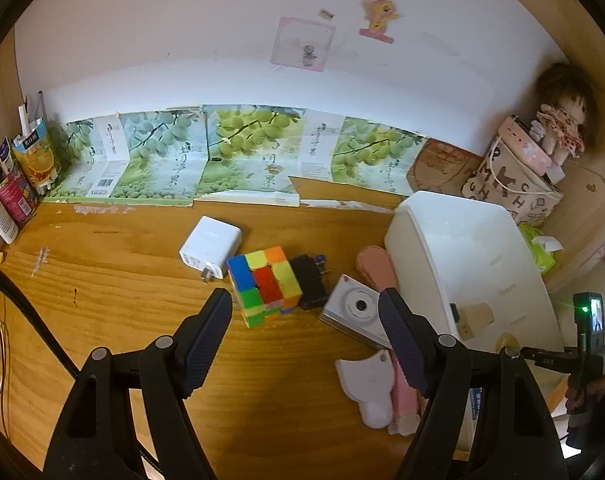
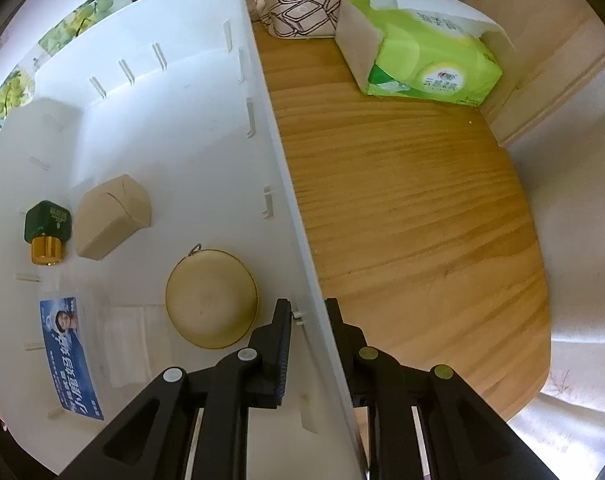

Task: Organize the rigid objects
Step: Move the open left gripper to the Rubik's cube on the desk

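Left gripper (image 1: 304, 312), jaws wide, faces the light, rigid, slick-faced puzzle cube (image 1: 264, 284) just ahead, best pinched across opposite flat faces; right gripper (image 2: 308, 316) jaws clamp the white bin (image 2: 278, 160) wall.

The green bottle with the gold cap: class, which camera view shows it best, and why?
The right wrist view. There the green bottle lies in plain sight on the floor of the white bin, beside a beige block, gold cap toward the camera. In the left wrist view only a dark sliver shows over the bin's rim, too little to identify.
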